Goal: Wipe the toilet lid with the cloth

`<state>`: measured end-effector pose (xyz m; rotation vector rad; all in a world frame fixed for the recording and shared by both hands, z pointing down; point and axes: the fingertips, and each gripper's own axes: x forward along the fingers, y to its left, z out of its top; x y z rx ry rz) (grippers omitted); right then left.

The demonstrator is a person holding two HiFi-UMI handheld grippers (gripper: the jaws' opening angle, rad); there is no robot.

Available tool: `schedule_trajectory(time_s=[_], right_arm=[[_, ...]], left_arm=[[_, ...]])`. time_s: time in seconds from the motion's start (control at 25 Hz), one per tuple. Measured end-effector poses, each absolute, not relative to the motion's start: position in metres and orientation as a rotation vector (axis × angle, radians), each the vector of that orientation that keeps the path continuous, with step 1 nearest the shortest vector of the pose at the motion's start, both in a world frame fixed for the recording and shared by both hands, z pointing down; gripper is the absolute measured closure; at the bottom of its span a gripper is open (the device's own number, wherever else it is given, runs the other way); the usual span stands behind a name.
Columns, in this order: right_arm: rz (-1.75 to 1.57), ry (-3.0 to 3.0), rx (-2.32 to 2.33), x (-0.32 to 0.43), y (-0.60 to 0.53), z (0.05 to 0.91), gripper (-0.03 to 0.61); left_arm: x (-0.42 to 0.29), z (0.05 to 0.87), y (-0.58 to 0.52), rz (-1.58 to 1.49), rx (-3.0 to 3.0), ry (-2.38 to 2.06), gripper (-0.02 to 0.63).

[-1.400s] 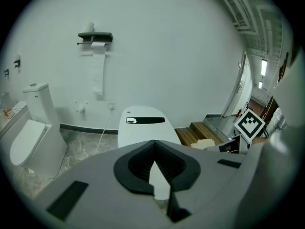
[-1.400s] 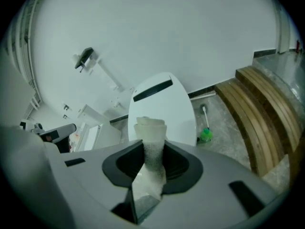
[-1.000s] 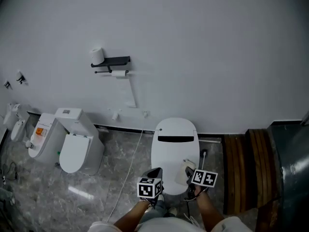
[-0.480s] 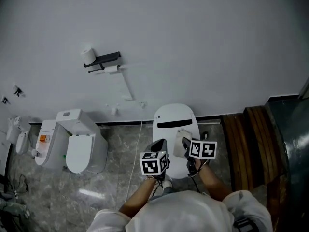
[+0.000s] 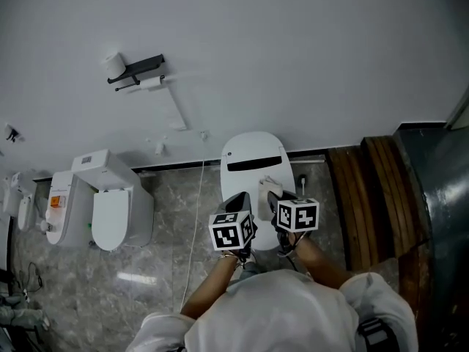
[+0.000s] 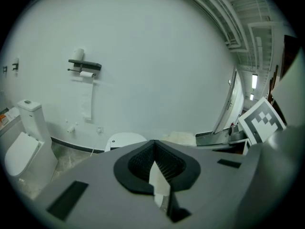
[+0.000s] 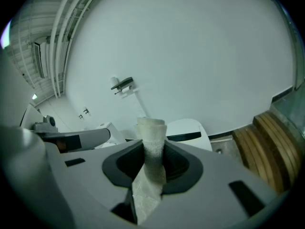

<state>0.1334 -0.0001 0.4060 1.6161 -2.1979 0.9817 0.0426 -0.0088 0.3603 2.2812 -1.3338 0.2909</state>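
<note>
The right gripper [image 7: 152, 156] clamps a folded white cloth [image 7: 150, 128], its end poking past the jaws. The left gripper [image 6: 155, 166] is closed on nothing. Both hover over the shut toilet lid [image 5: 253, 163], lower centre of the head view. Pinched so narrowly, the cloth could slip, letting hard jaws scrape the lid. The bowl is hidden; the wall holder [image 5: 139, 68], upper left, carries a paper roll [image 5: 113, 63].

Left gripper [image 5: 241, 199] and right gripper [image 5: 270, 196] sit side by side out front, both pointing forward and somewhat down, with left forearm [image 5: 214, 288] and right forearm [image 5: 316, 259] angled in toward each other. Left jaws fully together, nothing between them. Right jaws clamped on a folded white cloth [image 7: 151, 144], its end poking past the tips.
</note>
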Motion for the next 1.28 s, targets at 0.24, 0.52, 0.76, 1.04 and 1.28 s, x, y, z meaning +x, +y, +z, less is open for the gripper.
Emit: schedule_trajectory(time_s=[0.24,0.52,0.76,1.04,1.28], right_arm=[[1.008,-2.226,1.6,0.126,0.0,0.408,0.479],[0.987,-2.224,1.586,0.124,-0.003,0.409,0.48],[0.975,-2.217,1.592,0.125,-0.005,0.407,0.48],[0.989,-2.199,1.601,0.126,-0.004,0.41,0.48],[0.991,-2.192,1.611,0.126,-0.011,0.41,0.48]], left_arm=[[0.045,0.367,-0.007,0.307,2.28,-1.316,0.6],[0.038,0.371,-0.011,0.305,2.263,-1.329,0.6],[0.035,0.37,-0.013,0.296,2.257,-1.333,0.6],[0.031,0.372,-0.011,0.303,2.254,-1.323,0.6],[0.023,0.376,-0.016,0.3,2.234,-1.329,0.6]])
